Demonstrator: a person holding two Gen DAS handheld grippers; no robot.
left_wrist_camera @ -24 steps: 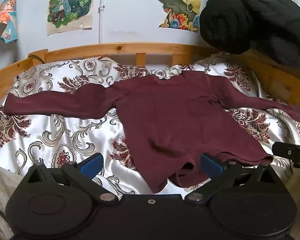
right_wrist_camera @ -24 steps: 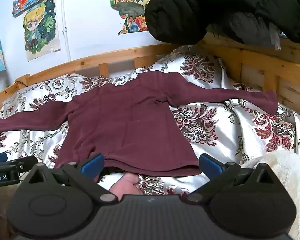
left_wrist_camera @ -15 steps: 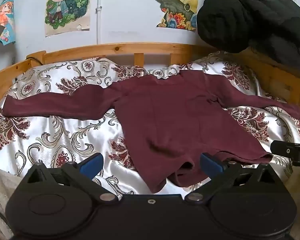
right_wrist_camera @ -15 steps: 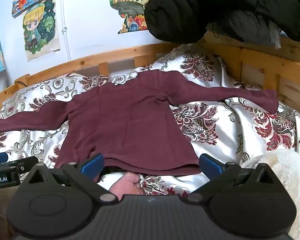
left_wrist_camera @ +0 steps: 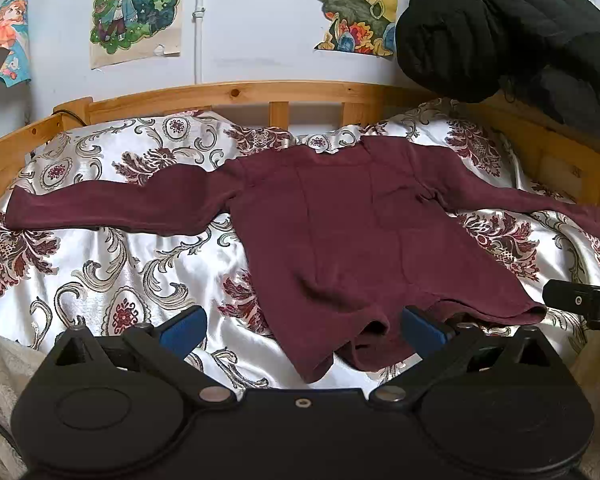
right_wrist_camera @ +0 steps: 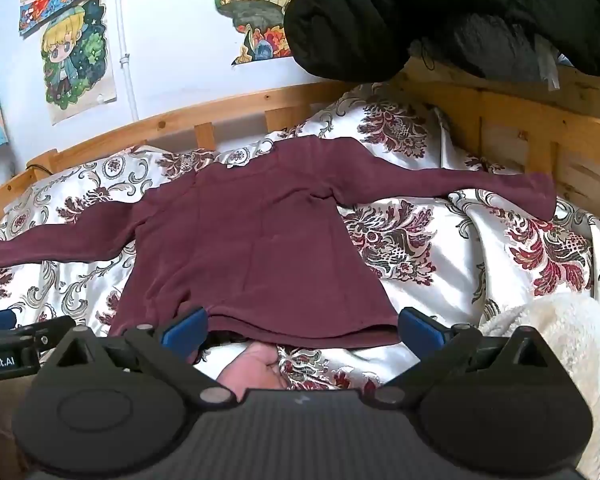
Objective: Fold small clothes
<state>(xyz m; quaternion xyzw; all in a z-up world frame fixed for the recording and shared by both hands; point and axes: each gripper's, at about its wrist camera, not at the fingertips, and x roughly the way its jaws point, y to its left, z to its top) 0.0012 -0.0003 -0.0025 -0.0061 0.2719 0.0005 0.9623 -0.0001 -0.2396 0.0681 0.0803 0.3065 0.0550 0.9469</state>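
Note:
A maroon long-sleeved top [left_wrist_camera: 340,240] lies spread flat on a floral satin bedspread [left_wrist_camera: 100,276], collar at the far side, both sleeves stretched out sideways. Its near hem is rumpled and slightly lifted. It also shows in the right wrist view [right_wrist_camera: 252,248]. My left gripper [left_wrist_camera: 302,330] is open and empty, jaws wide, just short of the hem's left corner. My right gripper [right_wrist_camera: 300,330] is open and empty, jaws wide, at the hem's near edge. The right gripper shows at the right edge of the left wrist view [left_wrist_camera: 580,304].
A wooden bed rail [left_wrist_camera: 260,94] runs along the far side and the right [right_wrist_camera: 540,140]. A black padded jacket [right_wrist_camera: 440,16] hangs over the right rail. A cream fleece blanket [right_wrist_camera: 548,344] lies at the near right. Posters hang on the wall [left_wrist_camera: 136,8].
Both grippers have edged slightly forward and down toward the hem. The top has not moved.

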